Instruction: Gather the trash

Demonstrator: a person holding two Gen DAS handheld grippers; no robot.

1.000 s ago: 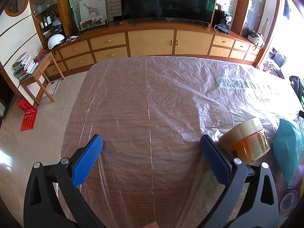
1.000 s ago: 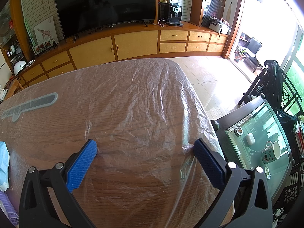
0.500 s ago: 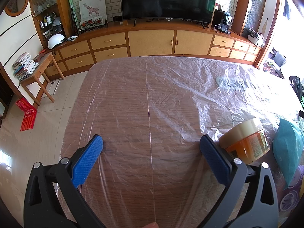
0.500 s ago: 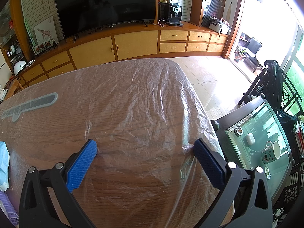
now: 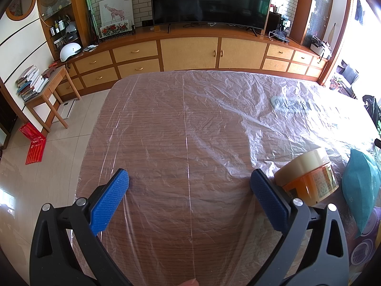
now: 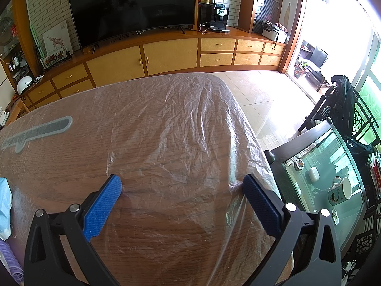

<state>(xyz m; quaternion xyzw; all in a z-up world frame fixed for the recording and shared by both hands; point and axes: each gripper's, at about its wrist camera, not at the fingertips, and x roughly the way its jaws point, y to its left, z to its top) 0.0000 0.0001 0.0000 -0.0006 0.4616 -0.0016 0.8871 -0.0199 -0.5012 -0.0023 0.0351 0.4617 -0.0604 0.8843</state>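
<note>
An orange jar [image 5: 307, 176] with a tan lid lies tilted on the plastic-covered wooden table [image 5: 185, 124], just right of my left gripper's right finger. A teal pouch [image 5: 362, 186] rests further right, and its light blue edge [image 6: 4, 205] shows at the left rim of the right wrist view. My left gripper [image 5: 189, 178] hangs open over bare table with nothing between its blue pads. My right gripper [image 6: 182, 183] is open too, above the table near its right edge, holding nothing.
A purple slotted basket [image 5: 364, 250] sits at the lower right corner of the left view. A grey printed strip [image 6: 35, 133] lies under the plastic sheet. A glass-topped side table [image 6: 328, 174] with a mug stands right of the table. A TV cabinet [image 5: 190, 52] lines the far wall.
</note>
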